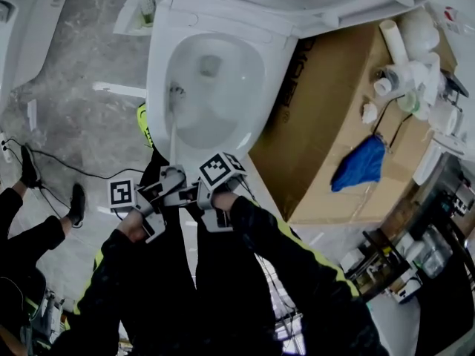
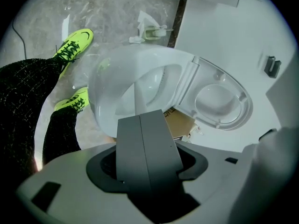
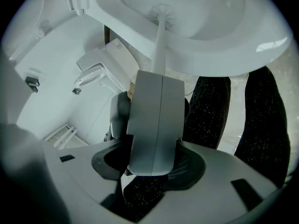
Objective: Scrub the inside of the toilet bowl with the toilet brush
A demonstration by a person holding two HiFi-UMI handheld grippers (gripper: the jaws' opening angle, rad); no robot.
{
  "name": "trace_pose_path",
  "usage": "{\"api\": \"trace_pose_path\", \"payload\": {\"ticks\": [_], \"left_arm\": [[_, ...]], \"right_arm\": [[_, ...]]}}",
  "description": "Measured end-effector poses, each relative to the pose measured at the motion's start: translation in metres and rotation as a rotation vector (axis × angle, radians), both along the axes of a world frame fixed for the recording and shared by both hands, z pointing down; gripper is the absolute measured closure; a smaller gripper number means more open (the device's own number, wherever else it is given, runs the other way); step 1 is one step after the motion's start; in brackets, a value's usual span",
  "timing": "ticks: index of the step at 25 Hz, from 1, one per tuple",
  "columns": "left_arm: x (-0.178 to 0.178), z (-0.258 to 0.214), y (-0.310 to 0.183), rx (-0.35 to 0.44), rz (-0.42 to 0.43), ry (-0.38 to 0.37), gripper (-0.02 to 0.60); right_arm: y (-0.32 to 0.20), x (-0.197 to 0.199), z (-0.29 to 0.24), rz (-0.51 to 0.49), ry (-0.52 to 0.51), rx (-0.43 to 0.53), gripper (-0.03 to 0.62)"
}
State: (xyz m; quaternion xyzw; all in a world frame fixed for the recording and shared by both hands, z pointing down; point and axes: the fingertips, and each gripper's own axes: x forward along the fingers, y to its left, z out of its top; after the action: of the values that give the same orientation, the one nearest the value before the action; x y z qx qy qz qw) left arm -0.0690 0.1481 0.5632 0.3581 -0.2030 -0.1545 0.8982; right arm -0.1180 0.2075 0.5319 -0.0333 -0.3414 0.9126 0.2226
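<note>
Item: toilet brush point(image 1: 174, 128), white, long handle.
- Location: it is standing head-down inside the toilet bowl point(image 1: 159, 87), with the brush head point(image 3: 161, 14) pressing against the inner wall near the drain.
- Left tool point(image 1: 174, 173): it is gripping the handle's upper end, jaws closed tight around it.
- Right tool point(image 1: 187, 194): it is clamping the same handle just below the left tool, its jaws likewise closed.
- Surroundings: a cardboard box point(image 1: 334, 110) is lying beside the bowl, carrying a blue cloth point(image 1: 360, 163).
</note>
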Motion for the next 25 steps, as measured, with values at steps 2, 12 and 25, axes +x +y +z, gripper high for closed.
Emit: {"api": "trace_pose_path", "payload": {"ticks": [2, 12, 25], "left_arm": [[-0.002, 0.003, -0.004, 0.015, -0.014, -0.003, 0.325], [-0.001, 0.022, -0.038, 0.105, -0.026, 0.003, 0.324], [0.006, 0.033, -0.098, 0.210, -0.034, -0.016, 0.324]], "right_arm": [[-0.003, -0.001, 0.003, -0.013, 0.005, 0.015, 0.382], [-0.034, 0.001, 0.025, -0.044, -0.023, 0.102, 0.385], [-0.091, 0.008, 0.044, -0.030, -0.024, 0.208, 0.387]]}}
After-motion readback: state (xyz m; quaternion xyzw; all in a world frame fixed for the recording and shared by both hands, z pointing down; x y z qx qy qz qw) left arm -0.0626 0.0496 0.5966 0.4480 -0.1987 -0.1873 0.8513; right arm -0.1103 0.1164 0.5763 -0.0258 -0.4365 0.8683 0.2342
